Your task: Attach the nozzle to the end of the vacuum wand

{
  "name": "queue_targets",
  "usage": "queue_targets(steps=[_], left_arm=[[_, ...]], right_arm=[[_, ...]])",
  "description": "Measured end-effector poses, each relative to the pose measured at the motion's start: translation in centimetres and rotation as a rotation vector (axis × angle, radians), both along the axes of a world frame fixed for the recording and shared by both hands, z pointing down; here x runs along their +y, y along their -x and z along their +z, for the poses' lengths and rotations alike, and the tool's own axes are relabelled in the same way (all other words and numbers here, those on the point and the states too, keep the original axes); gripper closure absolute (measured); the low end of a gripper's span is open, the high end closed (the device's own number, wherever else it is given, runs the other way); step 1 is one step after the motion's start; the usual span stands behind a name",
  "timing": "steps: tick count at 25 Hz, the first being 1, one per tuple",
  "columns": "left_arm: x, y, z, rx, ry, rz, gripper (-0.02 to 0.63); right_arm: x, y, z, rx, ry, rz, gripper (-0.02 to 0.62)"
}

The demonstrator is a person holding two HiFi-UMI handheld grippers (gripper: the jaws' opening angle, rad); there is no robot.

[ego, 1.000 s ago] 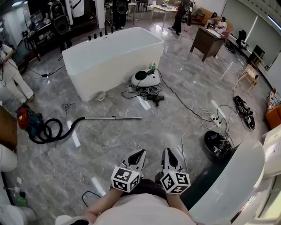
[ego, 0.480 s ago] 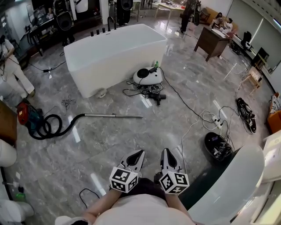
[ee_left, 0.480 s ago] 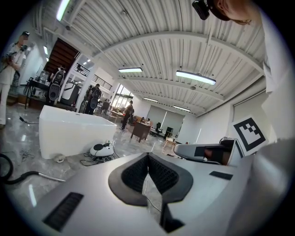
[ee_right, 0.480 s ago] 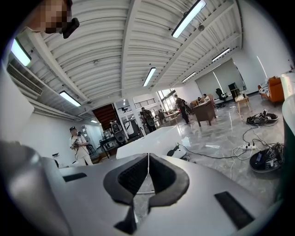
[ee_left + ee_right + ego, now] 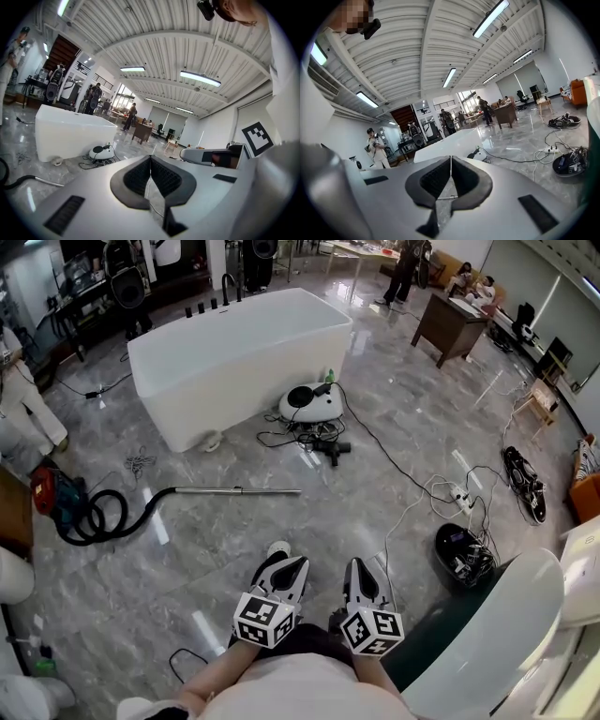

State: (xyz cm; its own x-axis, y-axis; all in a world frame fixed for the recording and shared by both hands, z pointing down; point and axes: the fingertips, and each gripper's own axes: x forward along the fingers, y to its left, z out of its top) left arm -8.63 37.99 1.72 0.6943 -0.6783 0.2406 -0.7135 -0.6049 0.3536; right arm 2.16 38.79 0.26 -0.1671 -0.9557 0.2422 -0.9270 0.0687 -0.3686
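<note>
both the left gripper (image 5: 296, 568) and right gripper (image 5: 358, 568) are pressed together and empty. the wand (image 5: 234, 490) lies on the floor (image 5: 187, 568) at eleven o'clock, well apart. tangled cables (image 5: 302, 436) at twelve o'clock could trip the person; the wand might roll

Left gripper (image 5: 289, 579) and right gripper (image 5: 362, 578) side by side; jaws closed, empty.

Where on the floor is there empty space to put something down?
The floor between the metal wand and the left gripper and right gripper is bare. So is the stretch between the white tub and the brown desk. It is crowded with tangled cables by the tub, and around the power strip on the right.
</note>
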Motion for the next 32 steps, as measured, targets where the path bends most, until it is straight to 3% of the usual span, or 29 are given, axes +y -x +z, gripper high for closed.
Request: queue_targets(steps=[11,32], left_arm=[[-10.3,-0.6,-0.3,-0.023,-0.001,-0.004,0.597],[-29.5,-1.3,-2.2,-0.015,-0.012,0.072,0.597]], right_arm=[[-9.7,-1.0,0.2,-0.005,0.008,-0.002,0.579],[-27.5,-1.6,-1.0,0.005,0.023,0.067,0.578]])
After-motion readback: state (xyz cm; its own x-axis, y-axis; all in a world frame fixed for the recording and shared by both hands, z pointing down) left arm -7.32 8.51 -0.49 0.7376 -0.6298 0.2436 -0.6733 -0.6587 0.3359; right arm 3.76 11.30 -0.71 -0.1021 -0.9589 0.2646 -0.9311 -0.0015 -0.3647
